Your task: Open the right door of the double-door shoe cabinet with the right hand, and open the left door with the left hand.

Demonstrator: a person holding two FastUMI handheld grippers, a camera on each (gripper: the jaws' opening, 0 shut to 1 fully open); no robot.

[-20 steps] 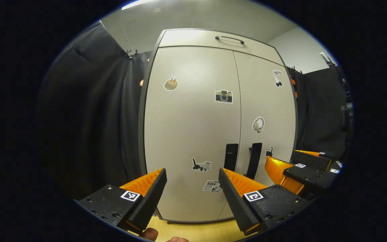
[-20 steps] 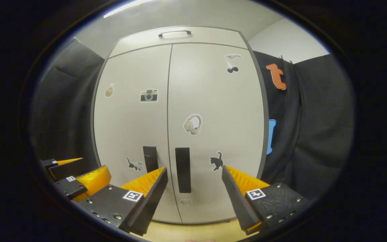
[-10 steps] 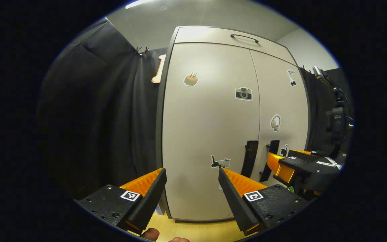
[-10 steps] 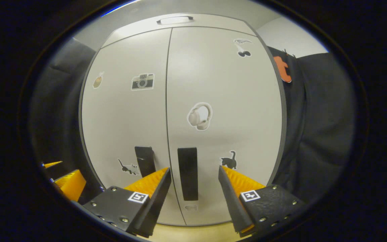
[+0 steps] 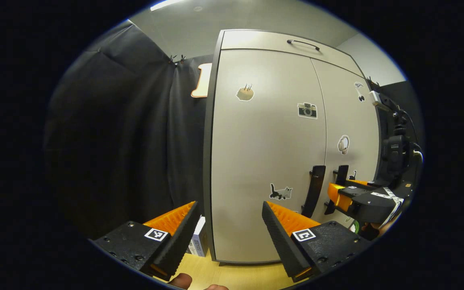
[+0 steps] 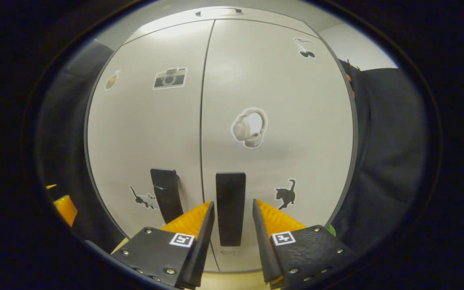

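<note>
The pale double-door shoe cabinet (image 5: 268,153) stands with both doors closed. Two black vertical handles sit at the centre seam: the left handle (image 5: 313,189) and the right handle (image 5: 338,181). In the right gripper view, the right handle (image 6: 230,207) stands between the fingers of my right gripper (image 6: 232,205), which is open with a narrow gap and close to the door. The left handle (image 6: 166,193) is just to its left. My left gripper (image 5: 228,209) is open and empty, held back from the left door's outer half. My right gripper (image 5: 357,197) also shows by the handles.
A top drawer with a bar handle (image 5: 303,43) caps the cabinet. A small box (image 5: 199,241) stands on the wooden floor (image 5: 232,278) beside the cabinet's left side. Black cloth hangs on both sides. A camera rig (image 5: 395,149) stands at the right.
My right gripper has moved in toward the right handle and its fingers have narrowed around it. The left gripper has swung leftward, so the cabinet sits further right in its view.
</note>
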